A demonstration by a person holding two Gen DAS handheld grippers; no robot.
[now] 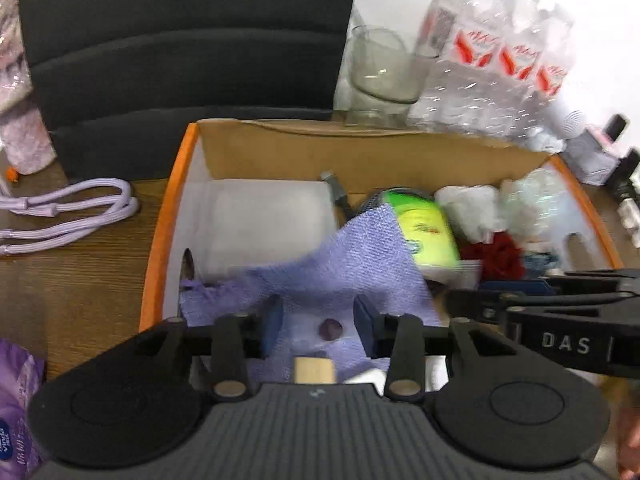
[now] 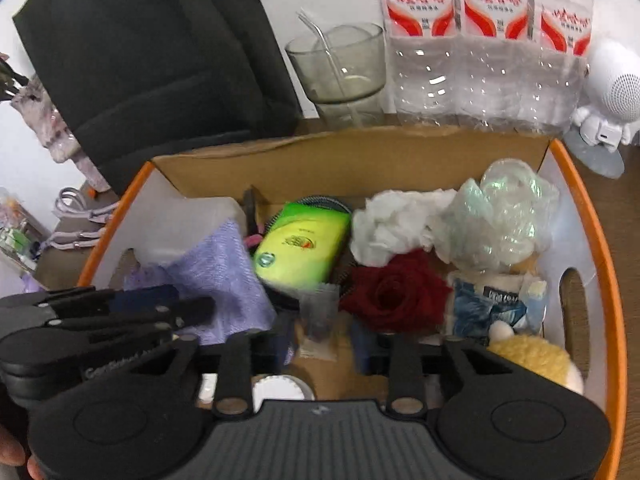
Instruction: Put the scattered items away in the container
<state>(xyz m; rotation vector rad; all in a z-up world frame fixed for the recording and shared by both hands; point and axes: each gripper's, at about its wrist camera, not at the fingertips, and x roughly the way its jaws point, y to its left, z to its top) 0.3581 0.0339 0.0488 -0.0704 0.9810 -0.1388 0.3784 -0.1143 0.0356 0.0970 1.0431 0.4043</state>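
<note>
The container is an orange-rimmed cardboard box (image 1: 168, 216) (image 2: 600, 248). It holds a purple cloth (image 1: 340, 264) (image 2: 224, 276), a green packet (image 1: 428, 228) (image 2: 304, 244), a red rose (image 2: 396, 292), crumpled white tissue (image 2: 392, 224), clear plastic wrap (image 2: 504, 216), a blue sachet (image 2: 484, 312) and a yellow plush (image 2: 532, 360). My left gripper (image 1: 319, 320) is open, low over the purple cloth, jaws apart and empty. My right gripper (image 2: 323, 340) is open above a small clear sachet (image 2: 320, 320) in the box. Each gripper shows in the other's view.
A black bag (image 1: 180, 60) stands behind the box. A glass (image 2: 340, 68) and a pack of water bottles (image 2: 484, 48) stand at the back right. A lilac cable (image 1: 72, 208) lies on the wooden table, left of the box. A purple packet (image 1: 16, 408) lies near left.
</note>
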